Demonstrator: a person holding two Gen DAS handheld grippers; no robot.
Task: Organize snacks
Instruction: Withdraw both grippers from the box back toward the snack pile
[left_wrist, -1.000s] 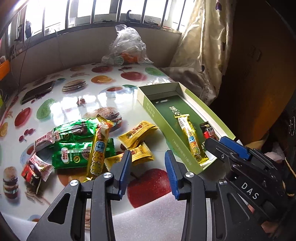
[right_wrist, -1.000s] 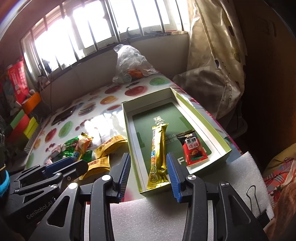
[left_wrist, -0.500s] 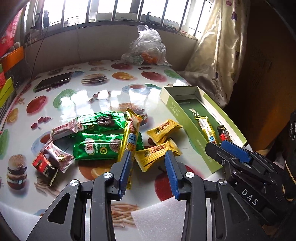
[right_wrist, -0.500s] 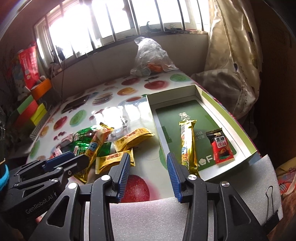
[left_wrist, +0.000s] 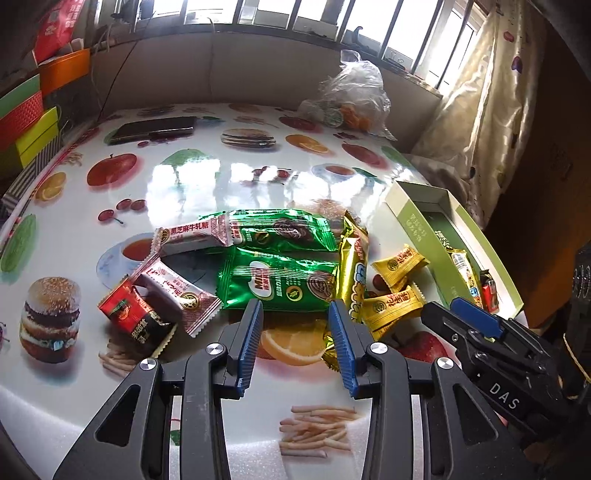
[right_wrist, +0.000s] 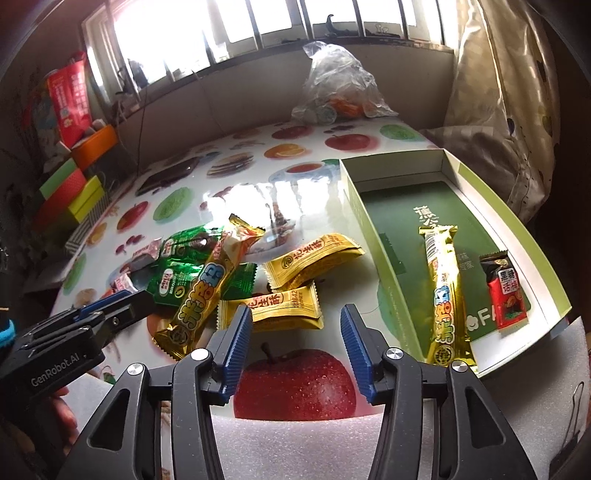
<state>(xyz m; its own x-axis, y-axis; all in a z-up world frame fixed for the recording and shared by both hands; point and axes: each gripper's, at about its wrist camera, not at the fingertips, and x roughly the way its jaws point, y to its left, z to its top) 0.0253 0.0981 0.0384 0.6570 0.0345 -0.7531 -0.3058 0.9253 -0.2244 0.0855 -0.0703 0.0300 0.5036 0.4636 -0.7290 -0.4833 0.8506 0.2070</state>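
The left gripper (left_wrist: 295, 332) is hovering with its blue jaws spread and holding nothing, just short of a green Milo packet (left_wrist: 277, 282) at twelve o'clock. The right gripper (right_wrist: 297, 334) is likewise gaping and empty, with a yellow peanut-crisp packet (right_wrist: 282, 310) lying just ahead at eleven o'clock. "GenRobot.AI" is showing on the left gripper's body and "DAS" on the right one's.

Everything is resting on a glossy tablecloth (left_wrist: 207, 177) printed with apples, burgers, fries and orange slices. Loose snacks are lying bunched together: a gold bar (right_wrist: 205, 286) across the green packets, a pink-and-white sesame nougat (left_wrist: 190, 236), a red plum-candy packet (left_wrist: 127, 312).

At two o'clock, an open green gift box (right_wrist: 373, 236) is holding a second gold bar (right_wrist: 445, 291) and a red brown-sugar plum packet (right_wrist: 506, 293).

Farther off, a dark phone (left_wrist: 155, 129) and a clear plastic bag (right_wrist: 338, 88) are lying near the barred window (right_wrist: 221, 33), with a curtain (left_wrist: 469, 122) hanging at one o'clock.
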